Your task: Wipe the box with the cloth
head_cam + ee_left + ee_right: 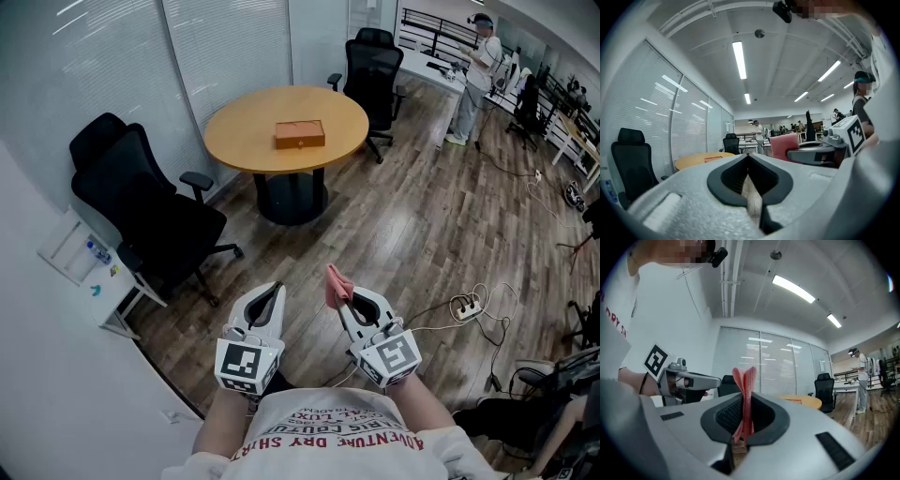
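wood-plank floor (422, 234) spread below, with a round worktop (234, 131) well ahead carrying a flat, orange-brown box (300, 134). right hand-held gripper (347, 302) clenched a folded pink cloth (336, 284), which stuck up past its jaws; left hand-held gripper (274, 291) was closed on nothing.

Pink on the cloth (335, 281), just below centre toward 6 o'clock. Orange-brown on the box (299, 134) at 12 o'clock; paler tan on the round table (234, 150). White with black linings on left gripper (272, 292) and right gripper (349, 302), with black-and-white square markers. Black on the chairs (150, 206) at 9 o'clock. Grey-brown wood grain on the floor (422, 225).
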### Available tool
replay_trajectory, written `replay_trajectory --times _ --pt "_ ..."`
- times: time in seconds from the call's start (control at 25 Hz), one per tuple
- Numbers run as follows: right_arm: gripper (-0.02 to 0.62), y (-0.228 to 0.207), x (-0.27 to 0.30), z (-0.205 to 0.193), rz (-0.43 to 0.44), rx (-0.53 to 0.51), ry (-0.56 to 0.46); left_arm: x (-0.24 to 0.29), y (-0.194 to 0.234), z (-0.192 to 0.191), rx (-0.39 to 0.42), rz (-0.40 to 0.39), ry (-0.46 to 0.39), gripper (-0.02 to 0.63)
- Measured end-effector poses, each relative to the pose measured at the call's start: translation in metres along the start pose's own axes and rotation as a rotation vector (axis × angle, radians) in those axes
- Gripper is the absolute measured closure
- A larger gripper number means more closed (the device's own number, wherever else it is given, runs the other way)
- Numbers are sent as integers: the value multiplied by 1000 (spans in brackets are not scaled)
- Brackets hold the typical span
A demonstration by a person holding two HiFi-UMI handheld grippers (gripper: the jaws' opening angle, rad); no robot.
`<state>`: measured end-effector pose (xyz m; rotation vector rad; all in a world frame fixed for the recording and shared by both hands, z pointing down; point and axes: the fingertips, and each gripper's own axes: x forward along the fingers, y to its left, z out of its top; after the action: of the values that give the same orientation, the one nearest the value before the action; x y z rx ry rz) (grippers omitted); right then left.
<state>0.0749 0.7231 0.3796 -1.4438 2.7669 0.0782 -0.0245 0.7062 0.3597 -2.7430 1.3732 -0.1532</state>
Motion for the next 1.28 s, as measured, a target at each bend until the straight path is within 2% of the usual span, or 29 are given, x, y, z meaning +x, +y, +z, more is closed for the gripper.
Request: replay_trajectory --times 0.4,0.56,0.84,1.0,1.28 --pt "569 -3 4 -5 -4 10 2 8 -3 -3 -4 -28 -11 597" --pt "568 -1 7 -7 -1 -39 16 13 -1 -6 -19 -28 -3 597" --pt "568 -19 23 -21 -20 9 35 34 9 -20 -39 -40 14 597" --pt "566 -38 54 -32 -42 33 51 59 35 -30 -46 -46 24 597" --pt "566 -78 141 -52 -108 33 106 125 113 -40 -78 -66 19 597"
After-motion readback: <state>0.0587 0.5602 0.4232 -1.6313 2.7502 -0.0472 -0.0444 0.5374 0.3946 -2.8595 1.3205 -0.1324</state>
